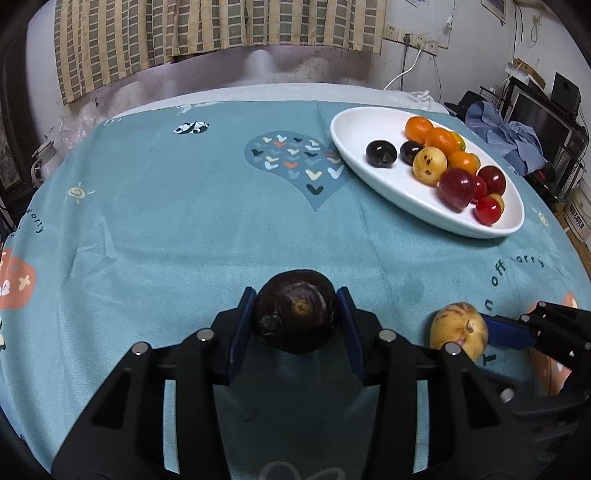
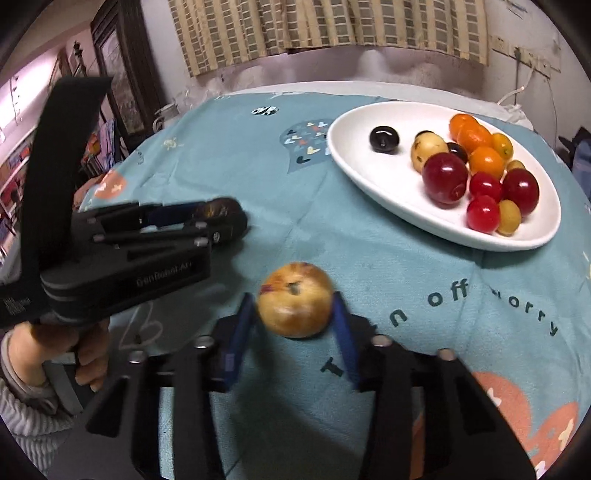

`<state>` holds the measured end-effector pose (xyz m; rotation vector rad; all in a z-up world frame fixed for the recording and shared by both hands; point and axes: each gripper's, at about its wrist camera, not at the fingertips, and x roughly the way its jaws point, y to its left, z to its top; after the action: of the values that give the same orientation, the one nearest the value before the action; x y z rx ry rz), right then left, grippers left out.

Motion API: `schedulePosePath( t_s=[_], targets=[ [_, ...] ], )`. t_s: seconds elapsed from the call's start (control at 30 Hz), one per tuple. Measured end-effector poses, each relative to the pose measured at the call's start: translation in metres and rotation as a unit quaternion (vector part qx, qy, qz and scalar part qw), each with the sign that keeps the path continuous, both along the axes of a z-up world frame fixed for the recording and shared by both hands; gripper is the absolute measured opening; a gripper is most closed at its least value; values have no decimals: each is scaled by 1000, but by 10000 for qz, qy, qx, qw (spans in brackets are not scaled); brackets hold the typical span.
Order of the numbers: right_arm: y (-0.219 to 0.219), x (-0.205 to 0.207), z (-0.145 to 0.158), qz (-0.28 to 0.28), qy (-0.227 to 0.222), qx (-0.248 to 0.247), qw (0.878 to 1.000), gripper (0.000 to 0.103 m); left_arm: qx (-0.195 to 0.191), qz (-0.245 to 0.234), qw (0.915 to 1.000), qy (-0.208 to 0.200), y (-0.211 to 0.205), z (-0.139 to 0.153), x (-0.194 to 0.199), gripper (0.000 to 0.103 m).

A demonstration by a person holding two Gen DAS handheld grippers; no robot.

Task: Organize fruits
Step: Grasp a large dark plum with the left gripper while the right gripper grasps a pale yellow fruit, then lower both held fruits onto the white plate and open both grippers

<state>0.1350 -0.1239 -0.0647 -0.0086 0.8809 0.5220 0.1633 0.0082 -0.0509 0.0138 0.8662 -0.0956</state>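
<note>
My left gripper [image 1: 295, 317] is shut on a dark purple round fruit [image 1: 295, 312], held just above the teal tablecloth. It also shows in the right wrist view [image 2: 221, 218] at the left. My right gripper [image 2: 295, 306] has its blue pads on both sides of a yellow-orange fruit [image 2: 294, 300]; that fruit shows in the left wrist view [image 1: 460, 328] at the lower right. A white oval plate [image 1: 354, 125] at the far right holds several dark, orange, yellow and red fruits; it also appears in the right wrist view [image 2: 347, 125].
The teal patterned tablecloth [image 1: 184, 221] covers a round table. A wall with a checked curtain [image 1: 184, 33] stands behind it. Shelves and clothes [image 1: 517, 136] crowd the far right. A person's hand [image 2: 92, 350] holds the left gripper.
</note>
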Motion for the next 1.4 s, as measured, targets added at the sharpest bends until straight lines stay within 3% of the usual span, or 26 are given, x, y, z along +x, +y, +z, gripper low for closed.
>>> schedulePosePath(
  t_s=[0.27,0.53,0.73,1.0,1.07,1.13,1.2,1.4],
  targets=[
    [-19,-19,13,44,-119,150,9998,37,5,-62,9999,-100,-5,3,-5,45],
    [-74,-9,50,-647,-462,720,9942,38,-53,-467,9980,-422,-34,28,-15,45],
    [-103,35,76,-1112,-596,812,9887,38,39,-924,9935,-659,-74,53,4,45],
    [-88,125,85,-1250,-500,624,9889,38,27,-1115,9922,-556,-106,47,57,46],
    [-84,143,79,-1306,-421,573,9889,39,-17,-1119,9924,-520,-108,42,65,50],
    [-80,172,66,-1391,-67,570,9886,39,-111,-1054,9930,-529,-107,37,70,72],
    [-83,184,59,-1510,169,588,9866,43,-145,-1042,9931,-521,-104,35,71,75],
    [-112,156,75,-1658,-67,1267,9780,58,-347,-806,9949,-506,-81,39,68,80]
  ],
)
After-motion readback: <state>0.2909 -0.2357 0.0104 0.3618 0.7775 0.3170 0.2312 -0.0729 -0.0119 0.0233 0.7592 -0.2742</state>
